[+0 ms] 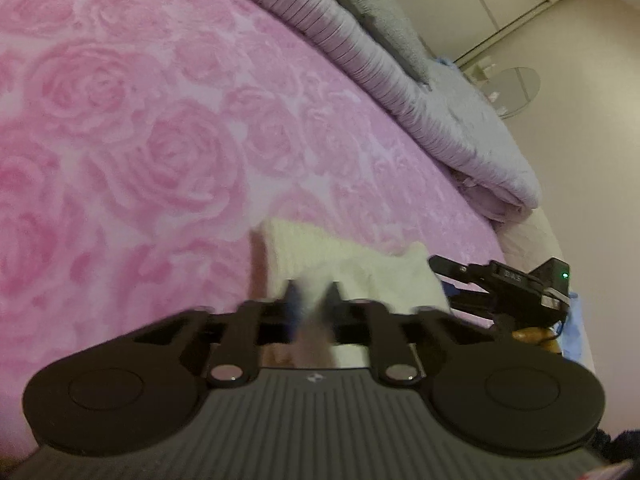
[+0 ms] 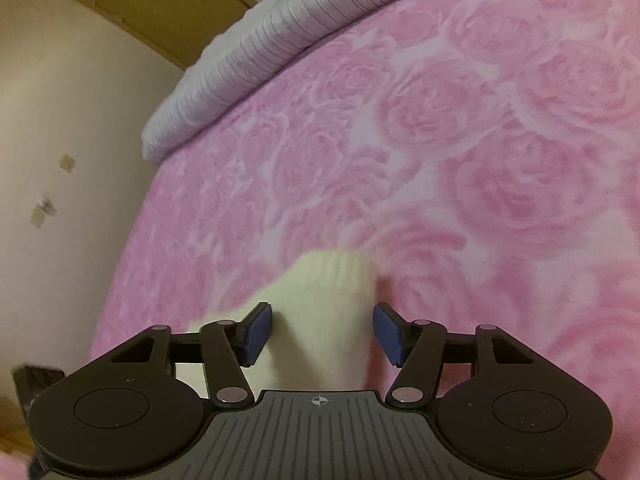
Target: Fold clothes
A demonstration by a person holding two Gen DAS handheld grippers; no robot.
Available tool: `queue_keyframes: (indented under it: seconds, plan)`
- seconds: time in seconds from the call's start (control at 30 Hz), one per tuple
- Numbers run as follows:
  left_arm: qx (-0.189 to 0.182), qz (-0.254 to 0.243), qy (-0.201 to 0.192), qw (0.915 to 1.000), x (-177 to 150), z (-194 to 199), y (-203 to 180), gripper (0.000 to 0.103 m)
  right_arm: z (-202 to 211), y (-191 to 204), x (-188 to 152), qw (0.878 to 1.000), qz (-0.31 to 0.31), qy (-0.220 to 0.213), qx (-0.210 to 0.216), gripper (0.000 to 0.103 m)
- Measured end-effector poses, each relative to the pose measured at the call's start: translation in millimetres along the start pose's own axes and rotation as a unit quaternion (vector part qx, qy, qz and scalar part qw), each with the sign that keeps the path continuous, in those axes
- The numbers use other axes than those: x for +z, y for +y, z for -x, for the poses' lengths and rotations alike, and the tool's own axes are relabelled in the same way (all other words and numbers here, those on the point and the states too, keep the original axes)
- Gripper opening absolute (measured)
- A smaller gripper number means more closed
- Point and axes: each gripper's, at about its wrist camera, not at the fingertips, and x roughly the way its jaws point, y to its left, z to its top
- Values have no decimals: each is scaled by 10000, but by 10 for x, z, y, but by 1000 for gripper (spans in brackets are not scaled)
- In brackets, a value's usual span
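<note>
The bedspread [image 2: 480,140] is pink with a large rose pattern. The knit garment [image 2: 328,312] on it is cream white. The folded quilt [image 1: 360,48] is pale lilac with fine ribbed stripes. Each black hand-held gripper [image 2: 322,334] carries blue pads [image 2: 256,334].

Ahead of both tools I have wide open bed [image 2: 460,152], flat pink cover with nothing on it. The far edge is blocked by a rolled quilt [image 1: 360,56] and a grey pillow [image 1: 376,12]. My right tool [image 1: 436,266] sits close beside the white garment [image 1: 352,268], crowding my left tool [image 1: 310,300].
</note>
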Motion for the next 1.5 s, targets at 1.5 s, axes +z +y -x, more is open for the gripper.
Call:
queue_keyframes:
  seconds: [1.5]
  plan:
    - [1322, -1168, -255, 9840, 171, -257, -396, 5, -22, 325, -146, 9816, 1621, -414, -916, 20]
